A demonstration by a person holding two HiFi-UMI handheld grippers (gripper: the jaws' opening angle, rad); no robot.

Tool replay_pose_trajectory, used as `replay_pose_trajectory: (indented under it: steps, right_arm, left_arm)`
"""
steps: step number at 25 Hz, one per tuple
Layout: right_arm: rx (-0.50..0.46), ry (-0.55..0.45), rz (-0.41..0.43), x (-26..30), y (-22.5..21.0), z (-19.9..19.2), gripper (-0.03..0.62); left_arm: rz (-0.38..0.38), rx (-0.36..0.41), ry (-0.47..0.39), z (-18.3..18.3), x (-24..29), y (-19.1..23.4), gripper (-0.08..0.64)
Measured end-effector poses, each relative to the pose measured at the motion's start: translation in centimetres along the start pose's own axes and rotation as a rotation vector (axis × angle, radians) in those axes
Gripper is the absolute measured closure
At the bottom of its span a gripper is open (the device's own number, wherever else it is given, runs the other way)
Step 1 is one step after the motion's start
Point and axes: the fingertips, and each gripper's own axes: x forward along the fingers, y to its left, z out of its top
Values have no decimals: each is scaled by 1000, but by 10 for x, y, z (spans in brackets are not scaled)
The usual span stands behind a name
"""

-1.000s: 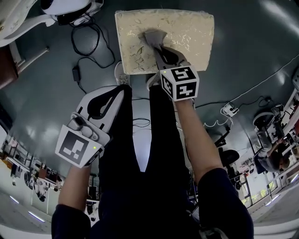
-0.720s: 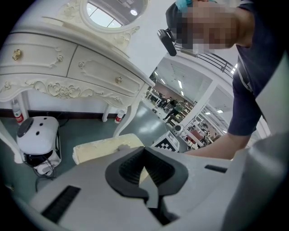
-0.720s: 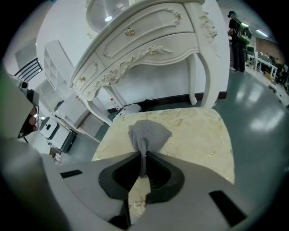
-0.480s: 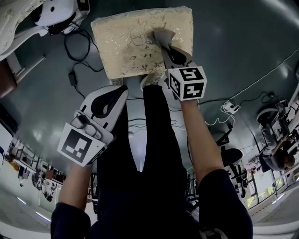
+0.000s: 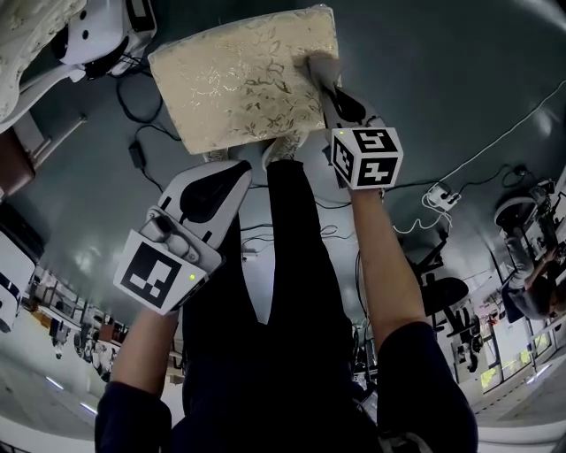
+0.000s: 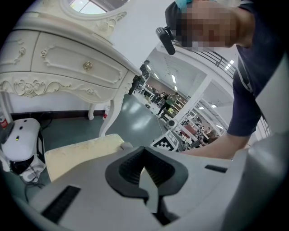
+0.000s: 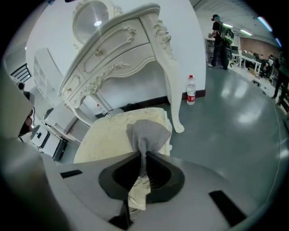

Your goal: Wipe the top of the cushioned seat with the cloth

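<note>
The cream floral cushioned seat (image 5: 234,80) lies on the floor ahead of me; it also shows as the cushioned seat (image 7: 113,135) and the cushioned seat (image 6: 76,151). A grey cloth (image 5: 319,63) rests on its top near the right edge. My right gripper (image 5: 329,87) is shut on the cloth (image 7: 147,129), which bunches out from between the jaws of the right gripper (image 7: 143,159) onto the seat. My left gripper (image 5: 237,174) hangs back over my legs, short of the seat. In its own view the left gripper (image 6: 145,177) stands shut with nothing held.
An ornate white dressing table (image 7: 119,49) stands over the seat's far side, its curved leg (image 7: 174,97) beside the seat's right corner. A water bottle (image 7: 191,90) stands by the wall. Cables (image 5: 137,133), a power strip (image 5: 434,198) and a white device (image 5: 97,26) lie on the floor.
My right gripper has dragged the cloth rightwards across the seat top, from near the middle to the right edge. The left gripper has stayed back, shut.
</note>
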Motion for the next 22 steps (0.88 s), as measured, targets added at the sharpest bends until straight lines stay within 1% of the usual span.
replay_pose_trajectory:
  steps: [2,4,6,10,16,19,22]
  right_arm:
    - [3,0,-10,-3,-6,-1,551]
    - [4,-3,-17,-5,-9,-2,551]
    - [6,-10,-23,-8,-10,-1,551]
    - [-15,-16,-27,-12,5,-1,551]
    - [-64,-18,0,-5,62,-6,551]
    - [-79,-14,28,6,102,-10,551]
    - [-98,-2,69,18,148,-19,551]
  left_arm:
    - [-3,3,2,0,2,-3,552]
    - [8,-10,21,-2,2,-5,552]
    - [14,-15,21,-3,-1,-6,552]
    - [17,-15,5,-6,-17,-3,552]
    - [31,-31,-19,-22,-61,14,553]
    - [33,-23,-22,-33,-89,26,552]
    - [53,-32,-32,-42,-118,39,552]
